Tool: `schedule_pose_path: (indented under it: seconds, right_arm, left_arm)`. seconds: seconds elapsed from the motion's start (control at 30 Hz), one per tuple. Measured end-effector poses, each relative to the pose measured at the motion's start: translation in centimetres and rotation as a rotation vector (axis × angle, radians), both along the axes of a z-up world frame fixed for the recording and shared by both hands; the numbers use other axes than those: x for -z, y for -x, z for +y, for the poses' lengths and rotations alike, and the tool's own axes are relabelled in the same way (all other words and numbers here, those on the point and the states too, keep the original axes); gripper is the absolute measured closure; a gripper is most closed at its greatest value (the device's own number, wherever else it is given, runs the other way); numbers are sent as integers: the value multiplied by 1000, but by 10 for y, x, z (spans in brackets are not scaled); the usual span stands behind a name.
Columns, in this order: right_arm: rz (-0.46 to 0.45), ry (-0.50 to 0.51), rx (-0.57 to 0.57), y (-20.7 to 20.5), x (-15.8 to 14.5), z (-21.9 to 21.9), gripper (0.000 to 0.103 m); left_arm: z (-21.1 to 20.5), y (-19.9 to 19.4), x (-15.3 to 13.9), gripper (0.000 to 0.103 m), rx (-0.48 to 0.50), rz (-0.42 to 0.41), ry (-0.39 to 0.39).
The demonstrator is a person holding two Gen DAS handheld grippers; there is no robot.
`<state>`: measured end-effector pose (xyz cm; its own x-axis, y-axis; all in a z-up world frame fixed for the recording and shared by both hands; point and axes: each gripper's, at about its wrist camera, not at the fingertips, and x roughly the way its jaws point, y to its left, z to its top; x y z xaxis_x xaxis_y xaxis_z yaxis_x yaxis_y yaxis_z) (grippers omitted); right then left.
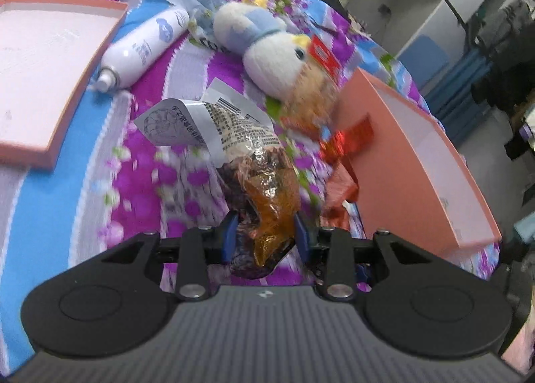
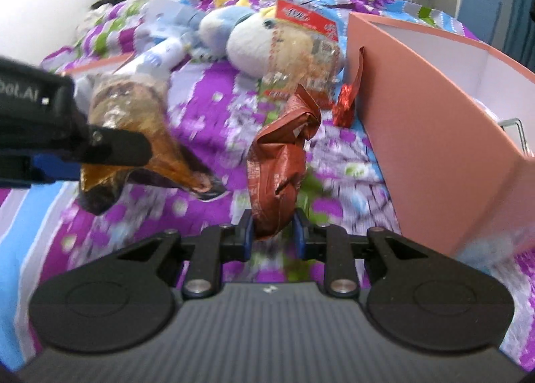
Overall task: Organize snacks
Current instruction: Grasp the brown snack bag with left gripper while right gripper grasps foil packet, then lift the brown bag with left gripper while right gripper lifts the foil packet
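I'm carrying two snacks | left gripper clamped on brown packet, right gripper clamped on red wrapper | pink box lying open to my right (right hand nearer), packets pointing away from me

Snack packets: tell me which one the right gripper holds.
The crumpled red-brown packet, pinched at its lower end in the right gripper. The left gripper holds the clear amber packet; the red-labelled clear packet lies against the plush toy.
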<state>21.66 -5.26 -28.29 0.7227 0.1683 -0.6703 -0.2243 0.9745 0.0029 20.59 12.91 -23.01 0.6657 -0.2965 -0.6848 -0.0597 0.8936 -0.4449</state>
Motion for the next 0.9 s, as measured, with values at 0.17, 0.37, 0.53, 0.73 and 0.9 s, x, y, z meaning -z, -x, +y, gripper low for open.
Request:
schedule_pose_path:
  seconds: [0.17,0.37,0.53,0.73,0.9]
  right_arm:
    - [5,61,-51,32,1,-9,76]
    - [-2,128,-99,56,0,-14,76]
    - [-16,190,-125,60,3,-7,76]
    - [-24,217,-140,61,5,-2,74]
    - [-3,148,-170,62,0,-4,61]
  left_arm:
    - [-6,33,5,62,17,41,6]
    - [-1,62,14,62,16,87,-4]
    - [11,72,19,62,-5,112,-9]
    - [19,79,18,52,-23,122,-25]
    - [25,87,17,20,-60,137,-35]
